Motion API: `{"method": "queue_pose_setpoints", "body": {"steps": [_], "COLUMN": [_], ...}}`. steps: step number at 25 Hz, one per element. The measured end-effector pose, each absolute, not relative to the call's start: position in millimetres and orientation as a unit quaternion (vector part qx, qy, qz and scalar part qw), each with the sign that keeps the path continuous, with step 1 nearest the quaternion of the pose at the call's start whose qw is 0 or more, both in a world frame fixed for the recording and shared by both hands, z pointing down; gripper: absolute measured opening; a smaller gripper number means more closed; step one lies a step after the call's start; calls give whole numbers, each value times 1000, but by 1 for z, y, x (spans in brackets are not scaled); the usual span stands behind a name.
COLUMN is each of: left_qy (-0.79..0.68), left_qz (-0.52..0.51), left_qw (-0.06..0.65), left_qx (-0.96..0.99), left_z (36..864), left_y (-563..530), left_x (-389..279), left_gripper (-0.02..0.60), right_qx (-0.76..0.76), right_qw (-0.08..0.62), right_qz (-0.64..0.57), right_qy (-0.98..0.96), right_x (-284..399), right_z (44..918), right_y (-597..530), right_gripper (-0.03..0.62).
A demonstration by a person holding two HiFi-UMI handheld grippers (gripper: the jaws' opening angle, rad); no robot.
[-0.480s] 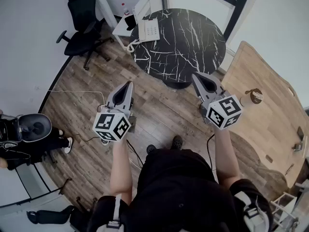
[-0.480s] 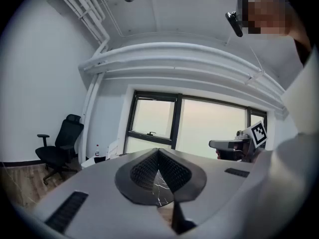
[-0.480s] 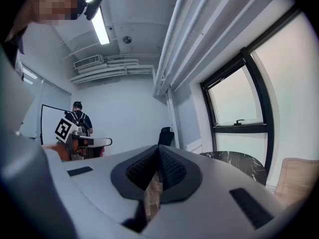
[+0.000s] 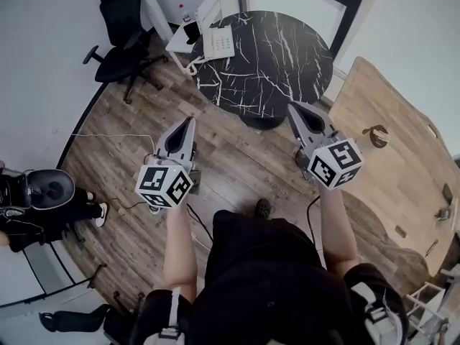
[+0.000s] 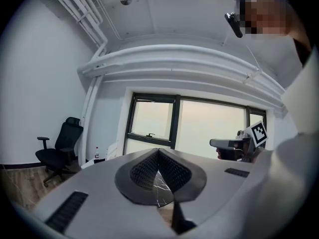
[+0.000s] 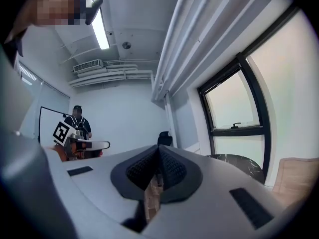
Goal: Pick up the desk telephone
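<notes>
A white desk telephone (image 4: 218, 43) lies near the left rim of the round black marble table (image 4: 287, 70), its coiled cord hanging over the edge. My left gripper (image 4: 191, 123) is held over the wooden floor, well short of the table, jaws shut with nothing between them. My right gripper (image 4: 293, 109) hovers by the table's near edge, likewise shut and empty. In the left gripper view the left gripper (image 5: 158, 151) points level toward the windows, with the table only a sliver behind it. The right gripper (image 6: 159, 149) faces the marble table (image 6: 244, 164) at its right.
A black office chair (image 4: 123, 29) stands at the far left by the wall. A wooden desk (image 4: 395, 157) runs along the right with a small round object (image 4: 377, 136) on it. Another person (image 4: 36, 200) sits at the left edge. Cables trail across the wooden floor (image 4: 129, 149).
The table and phone have shifted slightly up and left in the head view. Both grippers keep nearly the same place and stay shut.
</notes>
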State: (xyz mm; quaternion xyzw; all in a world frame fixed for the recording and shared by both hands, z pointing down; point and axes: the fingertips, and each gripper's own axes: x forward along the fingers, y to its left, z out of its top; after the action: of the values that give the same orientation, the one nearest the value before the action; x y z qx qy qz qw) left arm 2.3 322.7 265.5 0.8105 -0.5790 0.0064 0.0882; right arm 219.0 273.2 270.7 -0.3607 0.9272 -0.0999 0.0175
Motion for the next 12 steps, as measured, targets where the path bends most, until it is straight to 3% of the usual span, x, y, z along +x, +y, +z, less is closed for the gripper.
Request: {"method": "queue_pose_setpoints", "body": {"steps": [12], "left_qy": [-578], "left_qz": [15], "left_qw": [99], "left_qx": [810], "left_z": [278], "left_y": [317], "left_x": [-8], "left_gripper": [15], "right_qx": [-355], "right_qw": [15], "right_qz": [-121], "right_qy": [927], "right_x": [211], "right_z": [281], "right_y": [266], "right_gripper": [29]}}
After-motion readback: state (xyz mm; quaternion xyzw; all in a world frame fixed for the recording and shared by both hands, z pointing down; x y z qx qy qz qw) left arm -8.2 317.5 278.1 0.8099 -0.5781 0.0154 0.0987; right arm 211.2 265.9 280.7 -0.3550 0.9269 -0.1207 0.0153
